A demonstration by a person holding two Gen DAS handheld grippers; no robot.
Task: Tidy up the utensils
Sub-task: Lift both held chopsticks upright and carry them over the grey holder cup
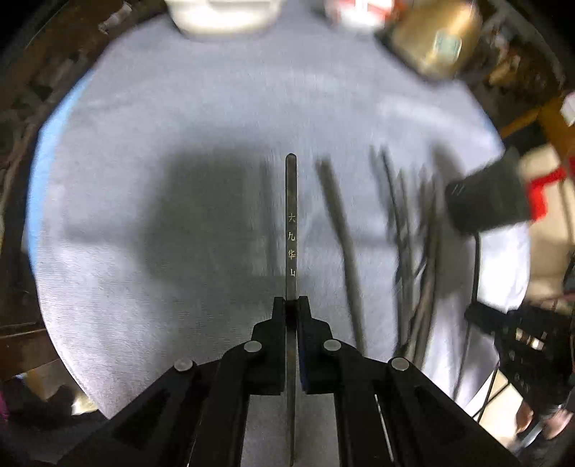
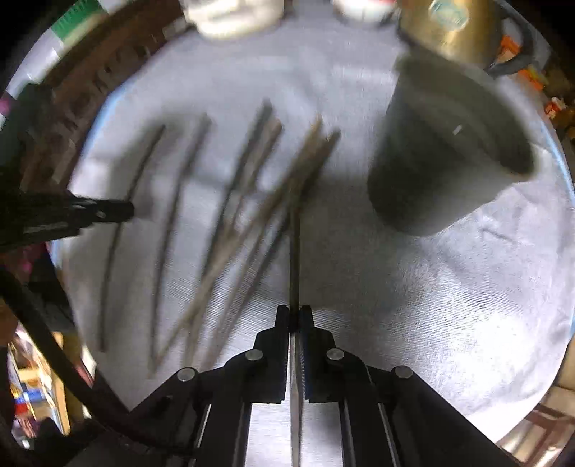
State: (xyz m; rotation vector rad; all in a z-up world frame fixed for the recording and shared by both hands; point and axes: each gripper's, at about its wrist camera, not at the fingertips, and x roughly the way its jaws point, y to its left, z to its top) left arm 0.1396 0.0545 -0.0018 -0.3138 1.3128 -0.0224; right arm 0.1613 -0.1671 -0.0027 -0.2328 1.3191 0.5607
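Both tongs point steeply down at the round, cloth-covered desk [image 1: 179,107], each clamped on one chopstick. Left tongs [image 1: 291,305] are closed tight on a dark chopstick [image 1: 291,215] that runs straight forward between the fingers, its tip above the cloth. Four gold characters on it read 大九华山. Right tongs [image 2: 295,312] are closed the same way on a second chopstick [image 2: 294,251], which reaches forward to the loose pile; no writing readable on it. Loose chopsticks [image 2: 230,215] lie scattered on the cloth between the two tongs, blurred. Dark cup [image 2: 449,151] is ahead-right of the right tongs; blur hides whether it stands on the cloth. Brass-coloured pot [image 2: 449,28] at the far edge has a small label, unreadable.
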